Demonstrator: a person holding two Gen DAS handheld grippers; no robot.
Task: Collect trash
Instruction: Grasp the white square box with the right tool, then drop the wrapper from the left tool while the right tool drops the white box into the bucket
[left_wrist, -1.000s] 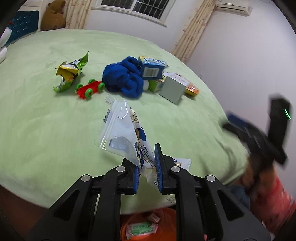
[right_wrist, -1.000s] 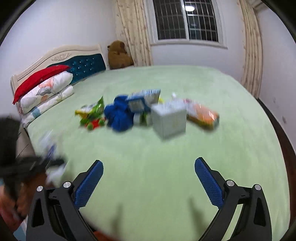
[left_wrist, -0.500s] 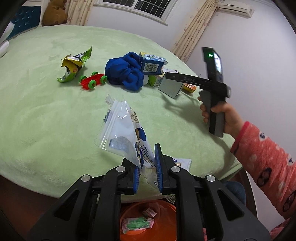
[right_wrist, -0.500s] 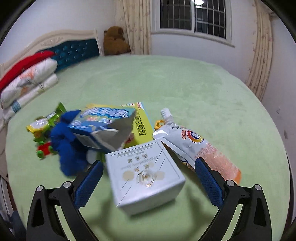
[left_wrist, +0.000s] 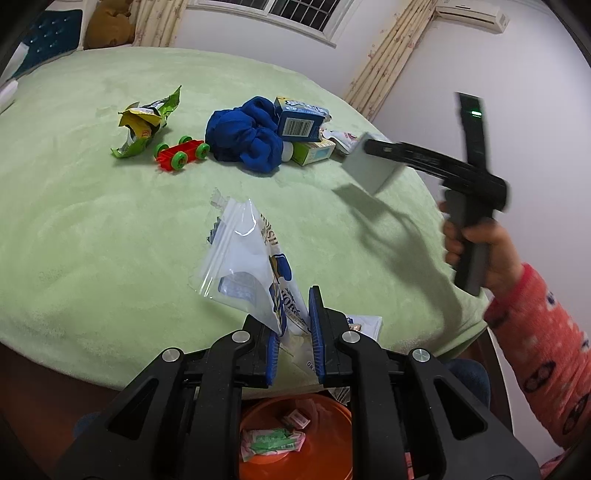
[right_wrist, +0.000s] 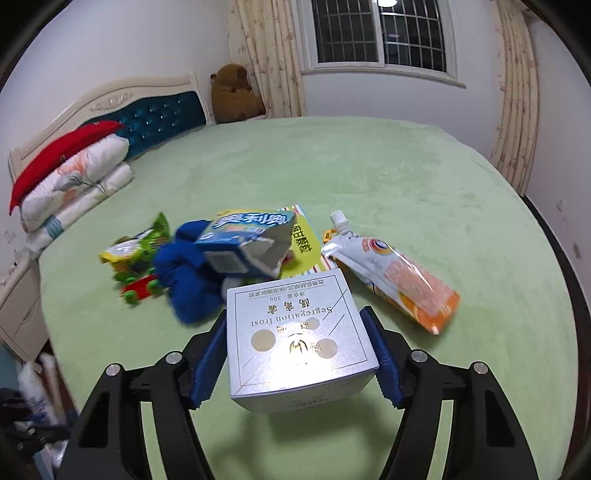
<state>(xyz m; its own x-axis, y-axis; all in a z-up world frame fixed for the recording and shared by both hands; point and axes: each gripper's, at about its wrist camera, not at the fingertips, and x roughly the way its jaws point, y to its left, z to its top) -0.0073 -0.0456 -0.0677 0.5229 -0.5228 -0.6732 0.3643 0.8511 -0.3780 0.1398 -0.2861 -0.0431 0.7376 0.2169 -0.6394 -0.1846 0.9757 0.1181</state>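
Observation:
My left gripper (left_wrist: 295, 325) is shut on a clear plastic bag with printed wrappers (left_wrist: 247, 266), held above the near edge of the bed (left_wrist: 92, 240). An orange bin (left_wrist: 295, 439) with some trash in it sits below that gripper. A hand in a red patterned sleeve (left_wrist: 476, 254) holds my right gripper (right_wrist: 295, 354). Its jaws are closing, and its blue pads (right_wrist: 210, 354) sit against both sides of a silver-white box (right_wrist: 299, 332). The box (left_wrist: 369, 170) hangs tilted just above the blanket, with its shadow below it.
A blue carton (right_wrist: 243, 240), a blue cloth (left_wrist: 243, 140), a yellow-green box (left_wrist: 314, 153), a spouted orange pouch (right_wrist: 391, 277), a green snack wrapper (left_wrist: 147, 122) and a red toy car (left_wrist: 181, 155) lie mid-bed. Pillows (right_wrist: 74, 177) and a teddy bear (right_wrist: 232, 96) are at the headboard.
The right gripper swung in over the bed, came up to the silver-white box and narrowed its jaws onto its sides. The left gripper kept still with the plastic bag.

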